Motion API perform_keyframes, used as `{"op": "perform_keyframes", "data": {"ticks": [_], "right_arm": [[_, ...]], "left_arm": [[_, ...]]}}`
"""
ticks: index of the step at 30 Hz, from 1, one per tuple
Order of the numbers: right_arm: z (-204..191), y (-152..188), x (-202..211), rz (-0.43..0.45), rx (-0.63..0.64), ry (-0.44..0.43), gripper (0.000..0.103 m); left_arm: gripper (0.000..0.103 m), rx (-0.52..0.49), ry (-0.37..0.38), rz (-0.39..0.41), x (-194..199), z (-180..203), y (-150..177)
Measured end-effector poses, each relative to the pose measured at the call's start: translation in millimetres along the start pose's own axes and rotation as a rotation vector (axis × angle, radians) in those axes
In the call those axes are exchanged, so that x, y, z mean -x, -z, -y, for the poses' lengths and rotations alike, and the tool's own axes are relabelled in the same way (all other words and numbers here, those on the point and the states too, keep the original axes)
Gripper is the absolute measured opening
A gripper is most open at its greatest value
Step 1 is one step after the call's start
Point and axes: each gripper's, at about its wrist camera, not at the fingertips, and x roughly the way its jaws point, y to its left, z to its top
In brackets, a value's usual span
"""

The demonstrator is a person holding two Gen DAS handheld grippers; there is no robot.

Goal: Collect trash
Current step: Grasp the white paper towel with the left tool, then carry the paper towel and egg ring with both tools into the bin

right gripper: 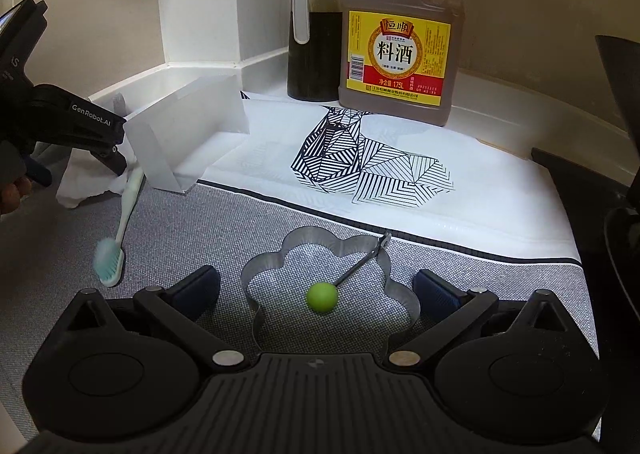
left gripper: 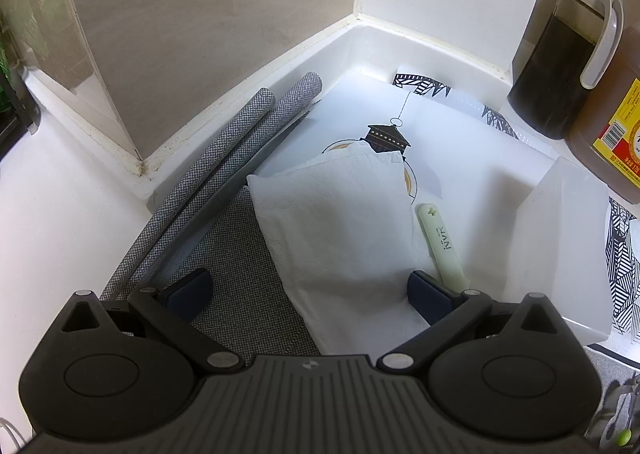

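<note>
- The left claw (left gripper: 308,290) is spread wide and grasps nothing; the white tissue (left gripper: 340,222) lies directly ahead, its near end already between the fingers.
- The tissue's long axis runs away from the claw, toward the lantern print (left gripper: 386,138).
- The toothbrush (left gripper: 442,246) lies just right of the tissue.
- The right claw (right gripper: 316,290), also released, hovers over the flower-shaped ring (right gripper: 276,274), well apart from the tissue; the left claw looks the nearer.

White tissue (left gripper: 340,222), mint toothbrush (right gripper: 120,222), yellow-and-red-labelled amber jug (right gripper: 400,34).

Dim warm indoor light, white surfaces glaring, fisheye-bent edges with dark corners, toothbrush head (right gripper: 109,260) motion-blurred
</note>
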Motion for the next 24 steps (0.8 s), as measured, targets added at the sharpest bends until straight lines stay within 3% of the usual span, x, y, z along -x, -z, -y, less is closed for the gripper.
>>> {"op": "perform_keyframes", "data": {"ticks": [6,7,8,10,15,24], "right_arm": [[-1,-1,1,-0.007,0.005,0.001,0.102],[-2,-3,2,-0.006,0.011,-0.003,0.098],[-4,-4,6,0.006,0.021,-0.007,0.084],[-11,-5,9,-0.009,0.058,-0.015,0.084],[-26,-5,23,0.027,0.109,-0.038,0.084],[-28,-20,69,0.104,0.065,-0.091,0.084]], "left_arm": [[0.099,-0.011,0.007,-0.002,1,-1,-1],[0.081,-0.015,0.016,0.014,6,-2,0],[0.045,-0.021,0.024,0.033,12,-2,0],[0.005,-0.006,0.091,0.000,20,-7,-2],[0.004,0.031,0.165,0.018,43,-24,4],[0.004,-0.027,0.195,0.134,126,-59,42]]}}
